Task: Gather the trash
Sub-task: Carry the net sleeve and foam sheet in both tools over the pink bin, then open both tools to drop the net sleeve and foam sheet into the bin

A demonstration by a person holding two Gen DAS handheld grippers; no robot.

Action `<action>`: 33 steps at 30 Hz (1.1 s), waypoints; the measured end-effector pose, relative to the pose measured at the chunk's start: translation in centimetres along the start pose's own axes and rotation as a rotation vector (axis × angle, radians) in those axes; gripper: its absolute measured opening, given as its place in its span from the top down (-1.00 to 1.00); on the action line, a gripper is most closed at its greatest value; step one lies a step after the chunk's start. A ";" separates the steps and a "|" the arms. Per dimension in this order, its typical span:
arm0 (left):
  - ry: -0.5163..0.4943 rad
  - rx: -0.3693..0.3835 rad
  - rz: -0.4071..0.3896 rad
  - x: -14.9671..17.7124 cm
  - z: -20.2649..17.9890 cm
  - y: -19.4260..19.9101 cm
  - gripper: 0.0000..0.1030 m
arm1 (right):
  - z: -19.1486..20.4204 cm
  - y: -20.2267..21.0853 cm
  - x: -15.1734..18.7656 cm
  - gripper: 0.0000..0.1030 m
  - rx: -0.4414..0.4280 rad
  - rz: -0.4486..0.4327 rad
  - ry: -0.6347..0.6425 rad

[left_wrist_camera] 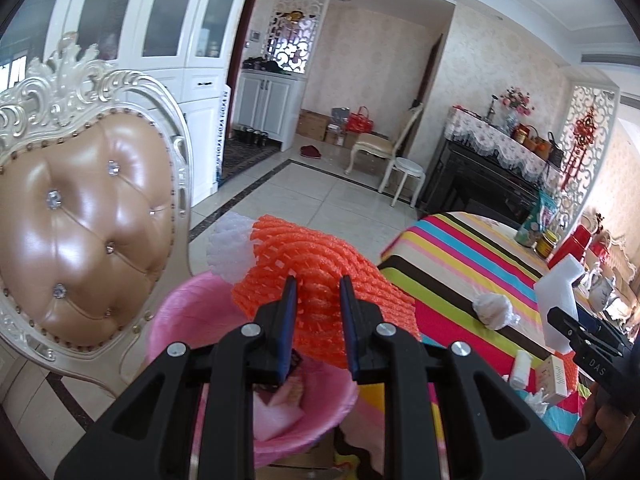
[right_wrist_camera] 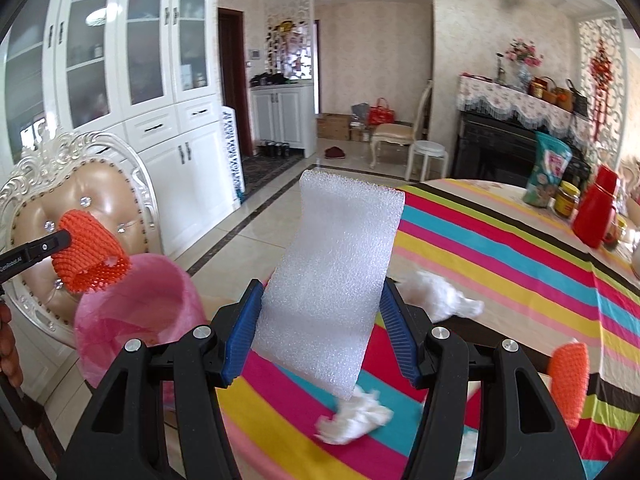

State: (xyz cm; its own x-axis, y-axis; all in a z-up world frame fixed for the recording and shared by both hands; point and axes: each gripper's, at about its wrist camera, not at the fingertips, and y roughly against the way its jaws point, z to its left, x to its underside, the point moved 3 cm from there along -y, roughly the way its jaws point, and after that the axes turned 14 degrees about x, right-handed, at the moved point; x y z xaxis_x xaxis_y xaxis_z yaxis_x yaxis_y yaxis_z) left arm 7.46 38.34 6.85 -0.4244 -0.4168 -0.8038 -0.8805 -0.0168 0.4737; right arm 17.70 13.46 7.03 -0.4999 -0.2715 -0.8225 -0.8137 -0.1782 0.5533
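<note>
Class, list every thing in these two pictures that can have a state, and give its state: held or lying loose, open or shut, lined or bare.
Left gripper: shut on the orange foam net.
Right gripper: shut on the white foam sheet.
Pink-lined bin: open, some trash inside.
White paper wad: loose on the striped tablecloth.
Second orange net: lying loose on the table.
Red flask: upright.

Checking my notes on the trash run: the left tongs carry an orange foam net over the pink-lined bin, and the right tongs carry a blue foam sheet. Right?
One slip: the right tongs carry a white foam sheet, not blue, as the right wrist view shows. The rest stands.
</note>
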 end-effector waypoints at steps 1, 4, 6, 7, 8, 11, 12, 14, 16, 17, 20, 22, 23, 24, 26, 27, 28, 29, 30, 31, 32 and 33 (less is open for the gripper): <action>0.003 -0.005 -0.002 -0.1 0.5 0.2 0.60 | 0.8 0.0 -0.1 -0.10 -0.010 0.000 0.006; 0.007 -0.023 -0.005 -0.2 2.1 1.0 0.60 | 3.6 0.2 -0.5 -0.10 -0.039 -0.004 0.030; 0.007 -0.032 -0.005 -0.2 2.9 1.4 0.60 | 5.6 0.3 -0.7 -0.10 -0.066 -0.004 0.046; 0.009 -0.036 -0.006 -0.2 3.4 1.6 0.60 | 6.5 0.3 -0.8 -0.10 -0.074 -0.005 0.056; 0.010 -0.038 -0.006 -0.2 3.6 1.7 0.60 | 7.5 0.2 -0.9 -0.10 -0.083 -0.005 0.067; 0.013 -0.047 -0.010 -0.4 4.6 1.9 0.60 | 9.9 0.2 -1.4 -0.10 -0.108 -0.008 0.091; 0.015 -0.050 -0.010 -0.4 5.0 2.0 0.60 | 10.8 0.2 -1.5 -0.10 -0.118 -0.009 0.100; 0.019 -0.054 -0.010 -0.5 5.6 2.1 0.60 | 12.3 0.0 -1.6 -0.10 -0.140 -0.005 0.114; 0.023 -0.061 -0.010 -0.6 6.2 2.2 0.59 | 14.0 -0.2 -1.6 -0.10 -0.159 0.001 0.132; 0.024 -0.064 -0.011 -0.6 6.4 2.2 0.59 | 14.5 -0.4 -1.6 -0.10 -0.168 0.005 0.137; 0.022 -0.075 -0.010 -0.8 6.9 2.3 0.59 | 16.5 -0.9 -1.4 -0.10 -0.190 0.018 0.157; 0.020 -0.084 -0.010 -0.8 7.3 2.4 0.59 | 17.5 -1.1 -1.2 -0.10 -0.203 0.026 0.169; 0.020 -0.089 -0.009 -0.8 7.5 2.4 0.59 | 18.2 -1.3 -1.1 -0.10 -0.209 0.029 0.178; 0.021 -0.091 -0.009 -0.9 7.7 2.4 0.59 | 18.7 -1.5 -1.0 -0.10 -0.211 0.031 0.186; 0.022 -0.098 -0.008 -1.0 8.0 2.3 0.59 | 19.6 -1.8 -0.9 -0.10 -0.219 0.040 0.199; 0.021 -0.101 -0.007 -1.0 8.2 2.3 0.59 | 20.0 -2.0 -0.8 -0.10 -0.222 0.043 0.205; 0.021 -0.104 -0.006 -1.1 8.4 2.2 0.59 | 20.3 -2.1 -0.8 -0.10 -0.224 0.045 0.211; 0.021 -0.107 -0.004 -1.1 8.6 2.2 0.59 | 20.7 -2.3 -0.7 -0.10 -0.227 0.047 0.217; 0.022 -0.111 -0.003 -1.0 8.7 2.1 0.59 | 21.0 -2.5 -0.7 -0.10 -0.229 0.049 0.220; 0.023 -0.115 -0.001 -1.0 8.9 2.1 0.59 | 21.3 -2.6 -0.6 -0.10 -0.230 0.050 0.224; 0.024 -0.119 0.000 -1.1 9.2 2.0 0.59 | 21.6 -2.7 -0.7 -0.10 -0.234 0.051 0.225; 0.026 -0.122 0.002 -1.0 9.3 1.9 0.59 | 21.9 -2.8 -0.7 -0.10 -0.239 0.052 0.228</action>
State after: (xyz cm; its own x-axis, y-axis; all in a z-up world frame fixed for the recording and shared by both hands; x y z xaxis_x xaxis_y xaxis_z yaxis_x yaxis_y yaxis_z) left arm 4.28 47.22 5.22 -0.4189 -0.4403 -0.7941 -0.8469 -0.1260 0.5166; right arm 13.83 34.83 3.15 -0.4378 -0.4861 -0.7563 -0.6823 -0.3682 0.6316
